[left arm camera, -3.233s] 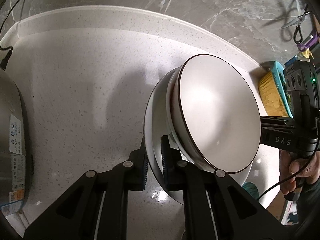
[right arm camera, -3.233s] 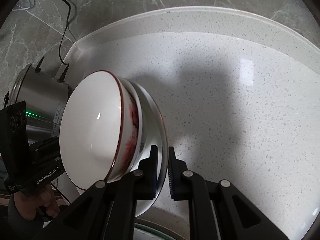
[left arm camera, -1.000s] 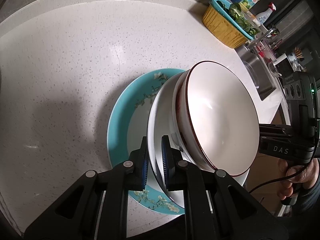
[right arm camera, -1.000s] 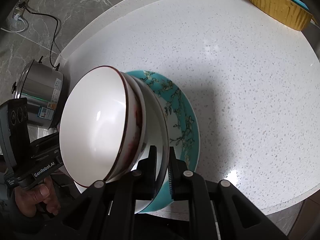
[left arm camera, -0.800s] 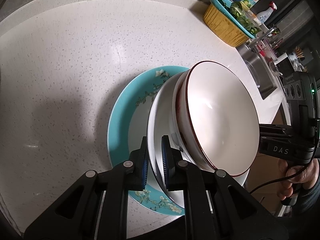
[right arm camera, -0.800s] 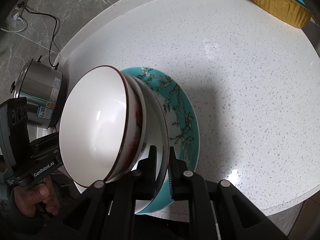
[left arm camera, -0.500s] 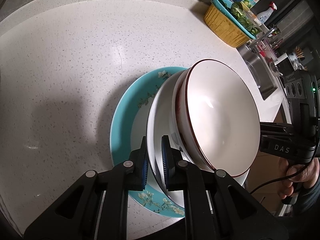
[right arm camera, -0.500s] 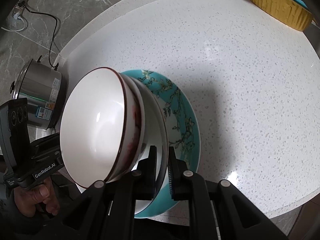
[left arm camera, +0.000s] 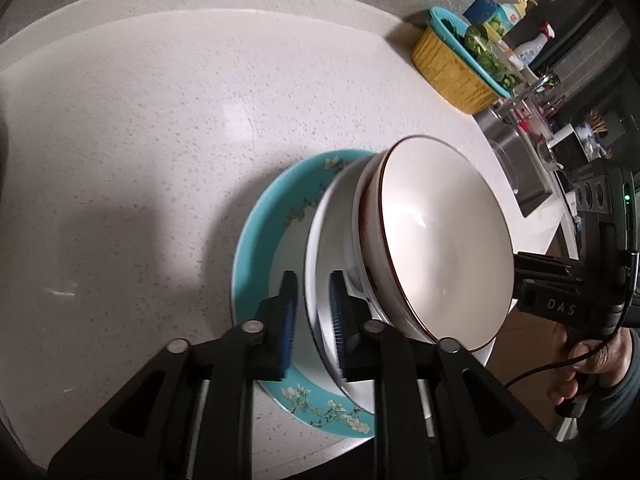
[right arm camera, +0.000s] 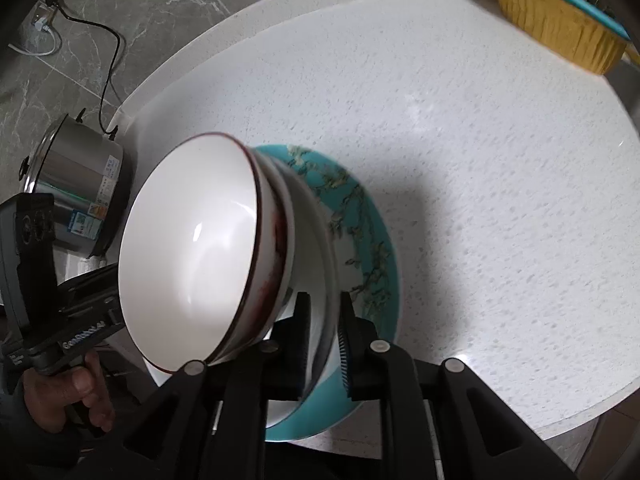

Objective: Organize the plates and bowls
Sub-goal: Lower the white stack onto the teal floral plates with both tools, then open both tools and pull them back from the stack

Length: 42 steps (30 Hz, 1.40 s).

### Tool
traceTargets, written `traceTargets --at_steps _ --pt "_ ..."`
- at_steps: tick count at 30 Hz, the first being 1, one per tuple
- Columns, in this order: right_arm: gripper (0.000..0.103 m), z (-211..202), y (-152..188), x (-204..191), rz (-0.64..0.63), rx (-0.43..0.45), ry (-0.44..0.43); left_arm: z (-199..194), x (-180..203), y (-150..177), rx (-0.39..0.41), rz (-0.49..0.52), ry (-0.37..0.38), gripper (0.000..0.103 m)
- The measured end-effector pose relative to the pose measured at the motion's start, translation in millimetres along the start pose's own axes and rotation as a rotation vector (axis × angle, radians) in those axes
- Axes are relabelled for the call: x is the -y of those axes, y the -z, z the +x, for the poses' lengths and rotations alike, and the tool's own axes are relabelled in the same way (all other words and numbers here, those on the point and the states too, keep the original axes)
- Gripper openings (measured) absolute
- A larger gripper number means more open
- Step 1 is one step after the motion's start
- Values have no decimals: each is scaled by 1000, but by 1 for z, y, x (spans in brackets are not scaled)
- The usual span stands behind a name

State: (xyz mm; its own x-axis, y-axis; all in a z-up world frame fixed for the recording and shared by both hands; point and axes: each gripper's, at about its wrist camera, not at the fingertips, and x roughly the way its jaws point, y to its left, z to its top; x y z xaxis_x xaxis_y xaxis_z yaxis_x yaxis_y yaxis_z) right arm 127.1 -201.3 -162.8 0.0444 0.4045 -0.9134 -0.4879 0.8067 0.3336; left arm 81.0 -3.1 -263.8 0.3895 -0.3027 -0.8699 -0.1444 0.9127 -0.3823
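Note:
A white bowl (left arm camera: 440, 240) with a dark red rim sits on a white plate (left arm camera: 334, 208), and that stack rests on a teal flowered plate (left arm camera: 260, 236) on the white counter. My left gripper (left arm camera: 313, 308) straddles the white plate's near rim. Its jaws are opening, and a gap shows beside each pad. From the other side my right gripper (right arm camera: 323, 332) straddles the same plate (right arm camera: 316, 236). Its jaws are opening too and stand off the rim. The bowl (right arm camera: 192, 248) and the teal plate (right arm camera: 372, 248) show there as well.
A yellow basket (left arm camera: 452, 68) of greens stands at the counter's far right, with bottles (left arm camera: 508, 8) and a sink (left arm camera: 516, 160) beyond it. At the left, by the wall, is a steel cooker (right arm camera: 76, 184) with its cord. The counter's front edge (right arm camera: 560, 420) runs just below the teal plate.
Both pairs of jaws have spread apart and come off the white plate's rim. Earlier the stack was carried from near the wall to above the teal plate; it now lies on it.

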Motion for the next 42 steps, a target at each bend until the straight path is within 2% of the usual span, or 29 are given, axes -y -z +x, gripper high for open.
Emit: traceTargets --at_steps 2,3,4,6,8,10,11,12,13,16,18,20,24,28,34,39,42 --pt "27 -6 0 5 9 17 3 -6 -2 1 7 -6 -10 27" --pt "32 -9 1 7 13 21 7 -10 -4 2 9 -12 -18 35" --pt "34 -12 3 10 17 26 7 -14 -5 3 16 -17 -22 52" --pt "46 -23 8 16 29 55 -10 -28 -8 7 46 -31 -45 61" --pt "50 -35 13 22 43 86 -13 -41 -8 10 67 -42 -31 67" --pt "51 -44 18 28 61 106 -17 -61 0 14 107 -42 -29 79" --pt "57 -51 21 30 68 123 -18 -67 4 17 123 -34 -31 82" --pt "64 -57 23 32 72 140 -14 -78 12 19 151 -17 -43 91" --pt "67 -64 26 35 73 160 -8 -88 20 20 181 3 -59 102" --pt "70 -81 33 36 97 204 -5 -105 41 21 224 52 -75 103" --pt "84 -91 39 38 118 232 -8 -114 54 20 246 78 -87 103" --pt "88 -100 45 32 136 266 -11 -118 60 21 250 89 -96 103" --pt "103 -116 61 15 158 341 4 -130 68 20 271 138 -90 103" --pt "103 -124 71 -6 188 393 42 -146 63 21 279 188 -86 103" --pt "103 -130 86 -53 254 462 127 -158 34 22 222 228 -109 103" --pt "103 -139 102 -98 291 537 204 -158 9 29 143 235 10 103" --pt "103 -143 109 -119 321 566 266 -166 1 31 143 248 26 103"
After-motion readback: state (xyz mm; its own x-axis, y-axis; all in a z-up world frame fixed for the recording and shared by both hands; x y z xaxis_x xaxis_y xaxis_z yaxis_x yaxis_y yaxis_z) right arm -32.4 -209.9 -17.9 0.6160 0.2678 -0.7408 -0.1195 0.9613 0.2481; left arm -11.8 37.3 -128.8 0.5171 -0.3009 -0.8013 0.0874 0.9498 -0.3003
